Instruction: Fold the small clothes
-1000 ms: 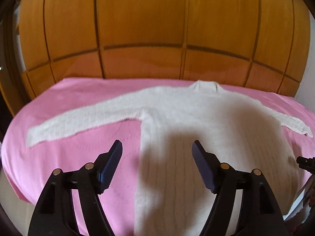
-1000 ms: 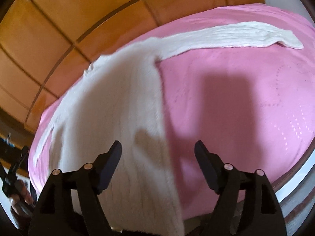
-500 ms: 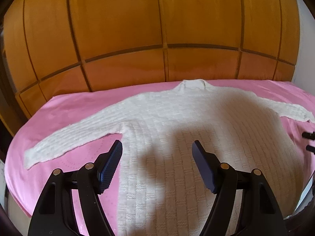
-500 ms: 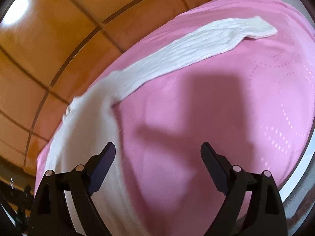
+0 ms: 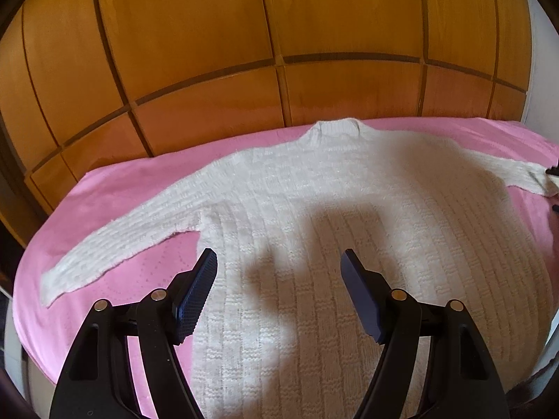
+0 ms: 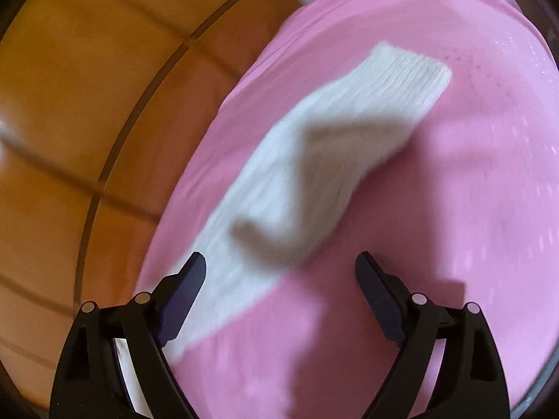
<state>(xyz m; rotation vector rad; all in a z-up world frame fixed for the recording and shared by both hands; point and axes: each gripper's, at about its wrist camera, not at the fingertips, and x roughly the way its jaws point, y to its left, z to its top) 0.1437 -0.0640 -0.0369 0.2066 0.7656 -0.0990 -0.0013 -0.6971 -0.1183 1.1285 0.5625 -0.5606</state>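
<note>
A white knitted sweater [image 5: 332, 202] lies flat on a pink cloth [image 5: 115, 192], collar at the far side and both sleeves spread out. My left gripper [image 5: 277, 289] is open and empty above the sweater's body, near its left armpit. My right gripper [image 6: 279, 296] is open and empty above the sweater's right sleeve [image 6: 314, 160], whose cuff lies ahead of the fingers. The right wrist view is blurred. The tips of the right gripper show at the far right edge of the left wrist view [image 5: 553, 171], by the cuff.
A wooden panelled wall [image 5: 244, 52] stands just behind the pink cloth. The cloth's edge drops off at the left [image 5: 21, 314] and near right [image 5: 545, 356]. A white wall strip [image 5: 536, 70] is at the far right.
My right gripper has swung right along the sleeve, from the body to near the cuff. My left gripper has shifted right over the sweater's body. Both stay open.
</note>
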